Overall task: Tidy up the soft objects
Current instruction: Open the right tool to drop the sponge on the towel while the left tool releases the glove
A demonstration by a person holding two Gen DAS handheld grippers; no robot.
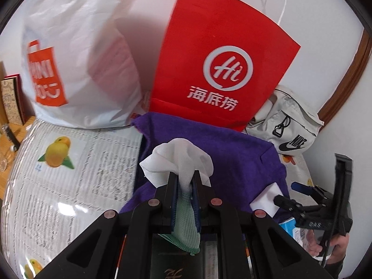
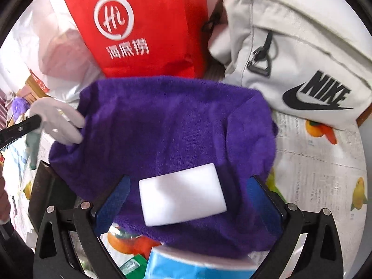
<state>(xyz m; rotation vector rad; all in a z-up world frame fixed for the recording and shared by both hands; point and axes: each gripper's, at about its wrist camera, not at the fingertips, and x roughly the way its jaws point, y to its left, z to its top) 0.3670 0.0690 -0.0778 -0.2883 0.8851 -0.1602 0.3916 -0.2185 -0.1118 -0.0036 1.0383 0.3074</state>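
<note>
Left wrist view: the left gripper [image 1: 184,181] is clenched on a white cloth [image 1: 179,160] and a green cloth [image 1: 186,223], held over the purple towel [image 1: 232,158]. On the right wrist view, the right gripper [image 2: 186,200] stands wide open, its fingers either side of a white sponge [image 2: 182,194] lying on the towel, red bag [image 2: 148,23] and beige bag [image 2: 302,53] behind.

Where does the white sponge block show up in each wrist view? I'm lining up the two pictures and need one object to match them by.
Left wrist view: the white sponge block sits at lower right, on the purple towel's edge, just ahead of the right tool.
Right wrist view: it lies at lower centre, on the same towel, between the open fingers.
Shared landmark: the red paper bag behind the towel.
</note>
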